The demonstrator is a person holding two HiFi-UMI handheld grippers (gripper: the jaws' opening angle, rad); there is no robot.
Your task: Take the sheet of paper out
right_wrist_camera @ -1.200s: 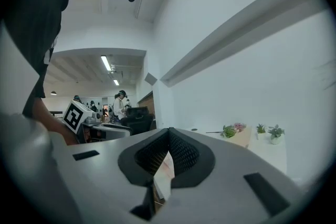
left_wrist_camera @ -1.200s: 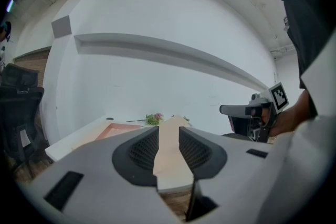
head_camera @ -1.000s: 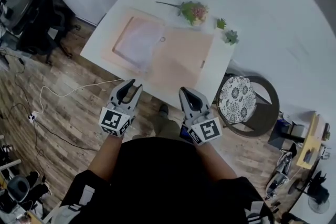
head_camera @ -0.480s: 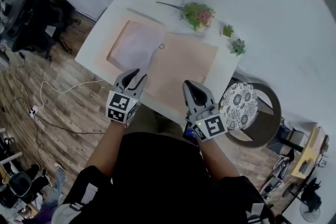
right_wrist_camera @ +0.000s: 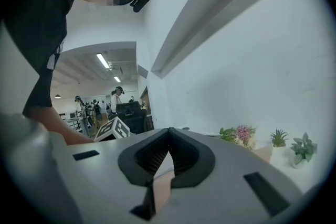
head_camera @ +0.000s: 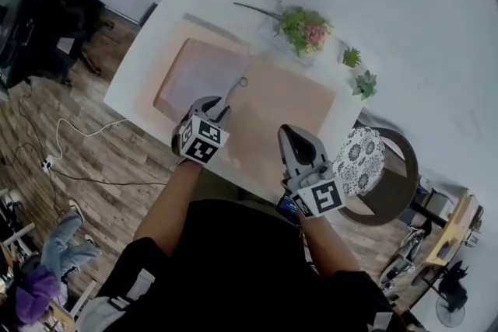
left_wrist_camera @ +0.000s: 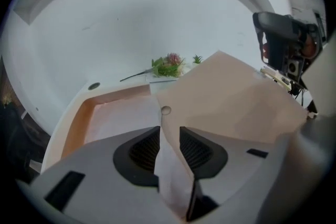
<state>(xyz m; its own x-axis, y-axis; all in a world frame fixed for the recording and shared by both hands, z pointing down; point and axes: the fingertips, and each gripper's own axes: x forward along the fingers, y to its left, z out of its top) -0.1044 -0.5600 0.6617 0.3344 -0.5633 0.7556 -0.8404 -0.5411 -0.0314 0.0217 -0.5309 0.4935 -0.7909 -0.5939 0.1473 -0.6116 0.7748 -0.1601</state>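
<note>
The reach is the step in hand. The left claw (head_camera: 222,102) hangs over the open peach folder (head_camera: 284,101) on the counter (head_camera: 167,19), close to its snap button (head_camera: 243,82). Its jaws have just been opening and stand wide, with the flap's edge showing in the gap but no pad pressing on it. The sheet of paper (head_camera: 198,72) lies pale in the folder's left half. The right claw (head_camera: 290,131) is closed on nothing, near the counter's front edge. Next, probably, the left claw must come down on the sheet's edge and pinch that alone, not the flap.
</note>
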